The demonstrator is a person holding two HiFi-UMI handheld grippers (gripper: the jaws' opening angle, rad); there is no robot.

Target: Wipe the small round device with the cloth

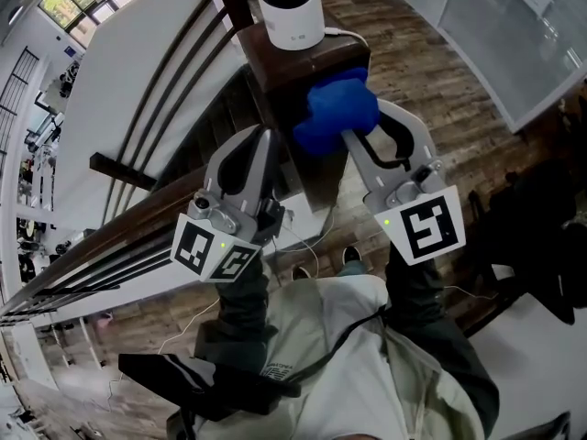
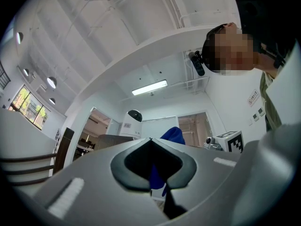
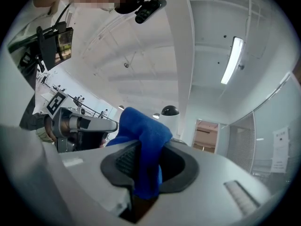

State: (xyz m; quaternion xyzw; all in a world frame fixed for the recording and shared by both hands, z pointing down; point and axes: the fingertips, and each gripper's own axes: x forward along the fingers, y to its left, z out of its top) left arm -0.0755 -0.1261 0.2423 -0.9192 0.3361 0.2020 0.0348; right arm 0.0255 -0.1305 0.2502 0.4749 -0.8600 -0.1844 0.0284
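- Left gripper (image 1: 265, 136): jaws pressed together, holding nothing, beside the wooden post (image 1: 275, 71).
- Small round device (image 1: 290, 7): white body, black dome, upright on the post top, unsteadied.
- Cloth (image 1: 335, 117): blue, bunched, just below the device, apparently not touching it.
- Right gripper (image 1: 367, 131): jaws clamped on the cloth.
- Hazard: a hard sideways wipe may tip the device off its perch, and a loose fold may slip free.
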